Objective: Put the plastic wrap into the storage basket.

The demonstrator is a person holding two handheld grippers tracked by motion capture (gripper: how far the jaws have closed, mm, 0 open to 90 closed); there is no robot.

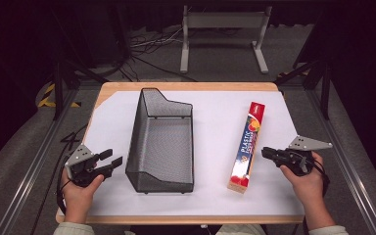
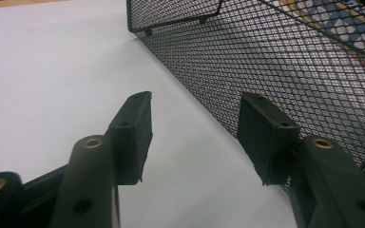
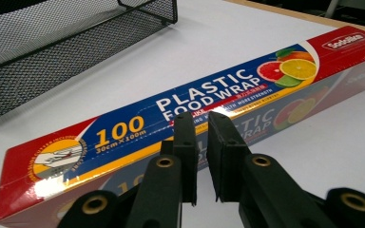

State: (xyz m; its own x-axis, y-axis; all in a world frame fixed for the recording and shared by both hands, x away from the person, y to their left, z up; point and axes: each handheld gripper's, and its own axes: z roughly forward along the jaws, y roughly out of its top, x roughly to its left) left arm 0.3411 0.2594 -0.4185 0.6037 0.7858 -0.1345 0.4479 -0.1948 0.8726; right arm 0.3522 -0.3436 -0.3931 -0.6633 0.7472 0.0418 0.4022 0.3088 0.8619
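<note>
Jaws nearly together, our right gripper (image 3: 200, 159) noses up to the wrap box (image 3: 180, 128) while our left gripper (image 2: 197, 137), jaws apart, flanks the basket (image 1: 139, 142), likely to steady it.

In the left gripper view, the mesh basket (image 2: 285, 61) is running off the top and right edges, and the box behind its mesh is showing too blurred to read. In the right gripper view, the jaws are covering part of the plastic wrap box (image 3: 123, 133) lettering, and its near-left corner is getting cut off.
</note>
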